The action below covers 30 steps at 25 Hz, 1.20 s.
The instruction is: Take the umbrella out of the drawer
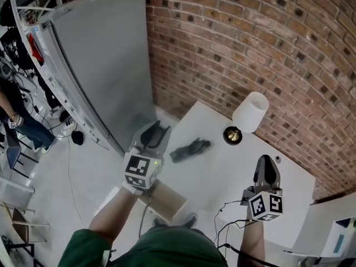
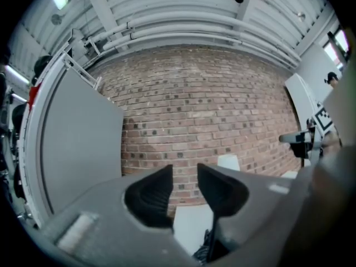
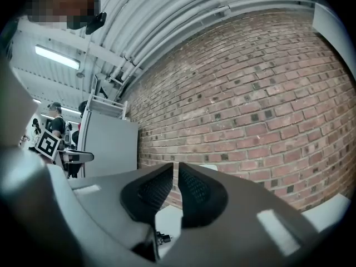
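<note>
Two claws are held up level over a white table (image 1: 222, 174), each pointing toward the brick wall (image 1: 250, 38), and neither carries anything.

At the far left of the head view, bystanders stand on the pale floor beside a metal rack. Next comes a tall grey cabinet (image 1: 103, 60), its flat side running back to the wall.

The left claw (image 1: 157, 130) hangs over the table's left corner, with the person's green sleeve (image 1: 83, 249) below it. In the left gripper view its claw (image 2: 184, 171) is released. The two dark ribbed pads stand clearly apart, and only brick and a strip of white table show through the gap. A brown cardboard piece (image 1: 167, 200) sits under that forearm, at the table's near edge.

Just right of the left claw lies the umbrella (image 1: 189, 149), a small dark folded bundle. It rests flat on the table top, out in the open, touching neither claw and nearer the left one.

Further right, near the wall, stands a lamp (image 1: 250, 111) with a white shade and a round brass base, close to the umbrella but apart from it.

The right claw (image 1: 266, 161) hovers over the table's right part, well apart from the umbrella, with thin cables trailing below its marker cube. In the right gripper view the claw (image 3: 176, 168) is clenched almost fully. Only a thin slit shows between the pads, and nothing is caught in it.
</note>
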Each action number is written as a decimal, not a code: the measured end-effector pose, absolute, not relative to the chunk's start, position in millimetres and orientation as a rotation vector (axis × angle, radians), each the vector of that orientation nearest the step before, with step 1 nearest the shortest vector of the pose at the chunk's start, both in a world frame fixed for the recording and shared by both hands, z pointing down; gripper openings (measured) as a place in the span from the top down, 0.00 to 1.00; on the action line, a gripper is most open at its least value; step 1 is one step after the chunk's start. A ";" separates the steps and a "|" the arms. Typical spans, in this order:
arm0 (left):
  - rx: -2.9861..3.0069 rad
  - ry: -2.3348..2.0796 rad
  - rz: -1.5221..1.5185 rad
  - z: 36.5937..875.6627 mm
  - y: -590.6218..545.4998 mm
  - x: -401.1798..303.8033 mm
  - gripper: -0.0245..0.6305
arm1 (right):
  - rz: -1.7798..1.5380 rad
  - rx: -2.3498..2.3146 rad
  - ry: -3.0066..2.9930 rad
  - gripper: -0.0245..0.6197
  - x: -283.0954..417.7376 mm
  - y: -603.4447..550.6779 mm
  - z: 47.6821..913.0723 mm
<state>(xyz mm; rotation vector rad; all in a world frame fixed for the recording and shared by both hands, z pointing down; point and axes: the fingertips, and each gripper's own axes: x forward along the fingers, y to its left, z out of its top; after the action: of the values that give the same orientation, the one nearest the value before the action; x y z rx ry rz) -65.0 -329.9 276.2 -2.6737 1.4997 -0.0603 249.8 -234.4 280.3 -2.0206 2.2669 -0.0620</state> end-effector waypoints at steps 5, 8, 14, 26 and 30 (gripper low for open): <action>-2.674 1.505 -0.042 273.8 -327.0 -67.9 0.76 | -0.043 -2.014 2.253 0.92 251.1 -230.7 276.9; -2.676 1.500 -0.038 273.4 -326.5 -65.8 0.77 | -0.047 -2.019 2.251 0.92 252.2 -229.0 276.6; -2.686 1.491 -0.044 276.9 -325.2 -61.6 0.77 | 0.040 -1.995 2.243 0.92 254.9 -224.4 270.5; -2.696 1.495 -0.073 284.3 -322.9 -54.0 0.77 | 0.021 -2.024 2.256 0.95 261.6 -223.0 274.7; -2.690 1.499 -0.059 281.5 -323.2 -54.6 0.77 | 0.034 -2.019 2.263 0.95 262.1 -224.9 275.2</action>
<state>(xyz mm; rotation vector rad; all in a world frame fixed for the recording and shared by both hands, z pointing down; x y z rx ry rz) -54.6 -323.2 281.5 -2.6902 1.4992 -0.0593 262.1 -224.9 275.2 -2.0190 2.2634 0.0338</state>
